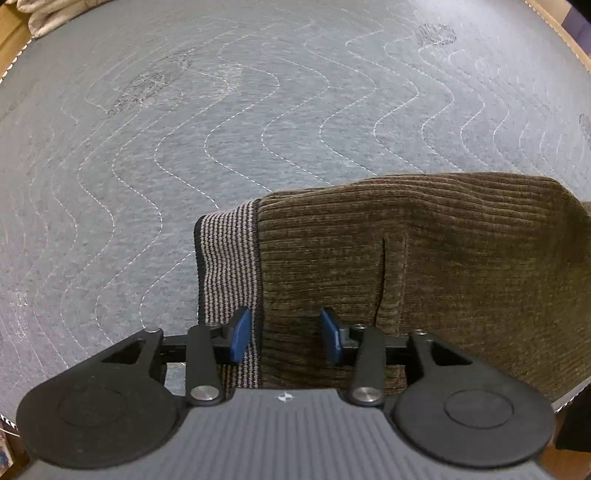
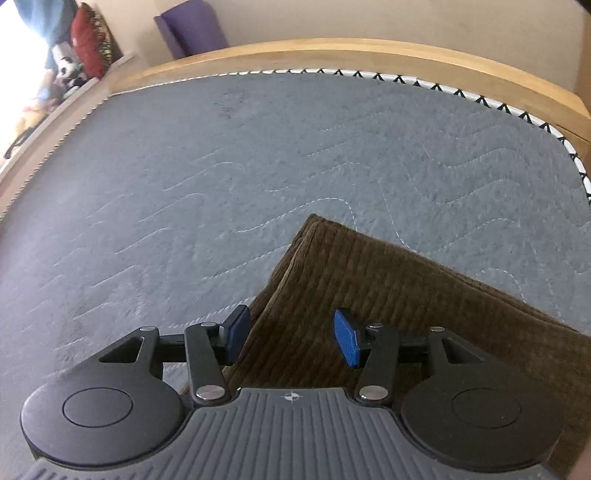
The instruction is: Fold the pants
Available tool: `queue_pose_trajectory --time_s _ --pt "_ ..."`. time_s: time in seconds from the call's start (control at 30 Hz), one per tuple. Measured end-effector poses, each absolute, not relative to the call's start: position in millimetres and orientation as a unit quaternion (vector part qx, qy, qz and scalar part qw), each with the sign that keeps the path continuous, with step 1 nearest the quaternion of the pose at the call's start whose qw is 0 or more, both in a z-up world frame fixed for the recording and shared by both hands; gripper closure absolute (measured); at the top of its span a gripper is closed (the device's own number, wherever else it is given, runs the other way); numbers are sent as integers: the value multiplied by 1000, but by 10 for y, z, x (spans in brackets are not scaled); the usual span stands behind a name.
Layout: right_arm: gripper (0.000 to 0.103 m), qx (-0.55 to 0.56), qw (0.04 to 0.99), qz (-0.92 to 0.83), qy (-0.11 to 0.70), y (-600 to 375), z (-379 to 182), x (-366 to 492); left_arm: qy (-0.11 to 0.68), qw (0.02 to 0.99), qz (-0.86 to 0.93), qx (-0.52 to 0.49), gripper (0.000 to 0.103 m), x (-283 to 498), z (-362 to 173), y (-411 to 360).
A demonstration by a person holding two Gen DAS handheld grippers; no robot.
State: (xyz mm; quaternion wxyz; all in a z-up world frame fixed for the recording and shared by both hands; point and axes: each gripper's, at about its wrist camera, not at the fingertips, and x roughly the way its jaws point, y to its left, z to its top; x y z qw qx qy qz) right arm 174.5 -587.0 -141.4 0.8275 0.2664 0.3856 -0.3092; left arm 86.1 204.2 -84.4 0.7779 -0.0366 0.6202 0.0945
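Brown corduroy pants (image 1: 424, 266) lie folded on the grey quilted blanket (image 1: 221, 129). A grey-and-black striped waistband (image 1: 229, 258) forms their left edge in the left wrist view. My left gripper (image 1: 286, 334) points down over the seam between waistband and corduroy, its blue pads (image 1: 240, 332) apart and pressing on nothing. In the right wrist view the pants (image 2: 388, 295) fill the lower right, one folded corner pointing toward the far edge. My right gripper (image 2: 291, 334) hovers open over their left edge, with the left pad (image 2: 236, 332) over the blanket and the right pad over corduroy.
The blanket (image 2: 221, 166) covers a table with a wooden rim (image 2: 332, 48) and a white zigzag-stitched border. A beige cloth pile (image 1: 44, 18) sits at the far left corner. A purple object (image 2: 192, 26) and a red cushion (image 2: 88, 40) stand beyond the table.
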Motion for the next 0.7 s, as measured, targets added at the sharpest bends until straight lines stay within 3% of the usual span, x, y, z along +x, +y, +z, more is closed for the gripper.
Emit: queue_pose_trajectory --time_s 0.03,0.1,0.13,0.17,0.3,0.47,0.6,0.67,0.7 --pt "50 249 830 -315 387 -5859 -1417 1812 621 777 94 -35 55 858 -844 2038" --pt "60 210 831 -332 395 -5799 -1442 1882 624 775 92 -33 54 885 -861 2039" --pt "82 181 828 -346 402 -5771 -1440 1938 625 775 91 -34 53 897 -865 2043" --pt "95 165 829 -349 404 -5786 -1439 1978 625 774 90 -36 53 914 -873 2053" --pt "102 186 829 -414 327 -5949 -1246 1905 624 776 85 -42 53 924 -860 2079" --pt "100 205 828 -388 348 -6019 -1391 1919 625 777 76 -27 52 904 -809 2047" --pt "90 221 833 -378 339 -5926 -1197 1870 605 793 75 -16 52 898 -640 1985" --pt "69 224 846 -364 319 -5841 -1009 1793 579 812 79 -7 52 897 -508 1933" --pt "65 221 853 -355 313 -5775 -915 1758 563 822 78 -11 52 900 -436 1911"
